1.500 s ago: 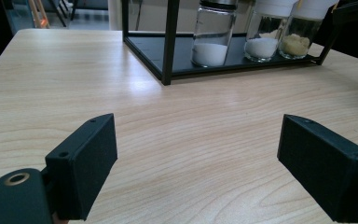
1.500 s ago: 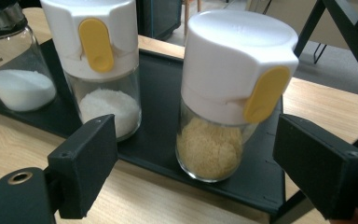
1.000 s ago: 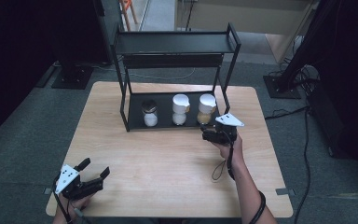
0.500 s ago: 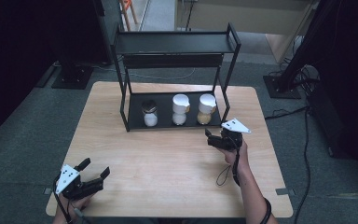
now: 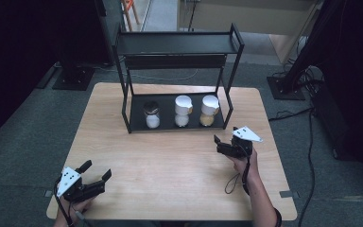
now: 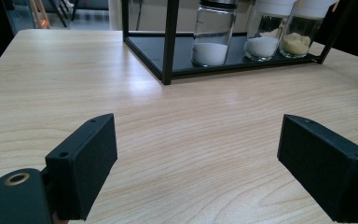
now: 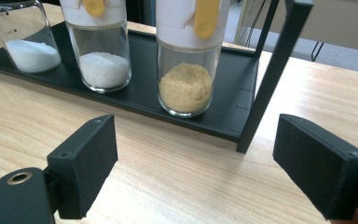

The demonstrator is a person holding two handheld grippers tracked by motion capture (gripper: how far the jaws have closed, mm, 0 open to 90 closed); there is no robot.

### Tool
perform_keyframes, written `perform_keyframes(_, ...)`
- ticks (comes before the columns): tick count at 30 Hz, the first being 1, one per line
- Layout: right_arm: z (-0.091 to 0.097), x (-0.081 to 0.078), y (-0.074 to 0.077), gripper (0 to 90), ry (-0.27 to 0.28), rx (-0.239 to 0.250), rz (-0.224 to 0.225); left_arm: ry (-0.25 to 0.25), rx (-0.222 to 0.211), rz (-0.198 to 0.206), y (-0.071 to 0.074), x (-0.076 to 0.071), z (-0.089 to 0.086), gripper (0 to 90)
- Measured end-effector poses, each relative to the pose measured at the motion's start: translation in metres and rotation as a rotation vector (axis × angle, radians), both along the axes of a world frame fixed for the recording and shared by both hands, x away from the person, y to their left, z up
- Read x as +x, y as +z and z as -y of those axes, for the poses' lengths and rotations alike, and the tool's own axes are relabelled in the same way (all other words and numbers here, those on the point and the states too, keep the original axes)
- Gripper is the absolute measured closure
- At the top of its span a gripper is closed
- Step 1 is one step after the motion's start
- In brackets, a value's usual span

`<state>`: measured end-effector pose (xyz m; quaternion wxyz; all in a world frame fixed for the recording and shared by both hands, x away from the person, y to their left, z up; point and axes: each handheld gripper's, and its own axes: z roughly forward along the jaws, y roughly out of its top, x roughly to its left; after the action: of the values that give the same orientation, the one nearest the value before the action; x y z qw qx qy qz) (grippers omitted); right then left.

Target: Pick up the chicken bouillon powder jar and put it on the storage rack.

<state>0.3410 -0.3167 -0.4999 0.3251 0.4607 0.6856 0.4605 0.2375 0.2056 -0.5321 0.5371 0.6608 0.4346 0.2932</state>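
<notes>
The jar of yellow-brown grains (image 7: pixel 186 70) stands upright at the right end of the black rack's bottom tray (image 7: pixel 140 100), close to the rack's right front post (image 7: pixel 270 74). It has a white cap with a yellow tab on its front. In the high view this jar (image 5: pixel 209 111) is the rightmost of three in a row. Just beside it on the tray is a jar of white grains (image 7: pixel 103 51) with the same kind of white cap and yellow tab, and farther along stands a dark-lidded jar of white powder (image 7: pixel 28 39), a little apart from the other two.

The right gripper (image 5: pixel 228 144) sits low over the counter (image 5: pixel 170 161) just in front of the rack's right corner, near the yellow-brown jar but not touching it. Its fingers (image 7: pixel 86 158) are spread wide with nothing between them, and they point at that jar.

The left gripper (image 5: pixel 96 172) is well apart from the rack, at the near left corner of the counter. Its fingers (image 6: pixel 86 163) are likewise released and empty over bare wood, with the three jars visible far ahead of them on the tray. The rack's top shelf (image 5: pixel 179 43) carries nothing.
</notes>
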Motion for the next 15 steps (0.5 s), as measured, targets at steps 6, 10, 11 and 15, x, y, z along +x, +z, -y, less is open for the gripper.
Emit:
perform_keyframes(6,0.007,-0.008,-0.006,13.5,-0.002,0.003,-0.004,0.0,0.004,0.0,0.0,0.0,0.0,12.2)
perform_keyframes(10,0.014,-0.015,-0.011,13.4,-0.007,0.008,-0.009,-0.001,0.008,0.001,0.0,0.0,0.0,12.2)
perform_keyframes(11,0.014,-0.015,-0.011,13.4,-0.007,0.008,-0.009,0.0,0.008,0.001,0.0,0.0,0.0,12.2)
perform_keyframes(15,0.019,-0.02,-0.013,13.5,-0.01,0.01,-0.008,0.0,0.008,0.001,0.0,0.0,0.0,12.2)
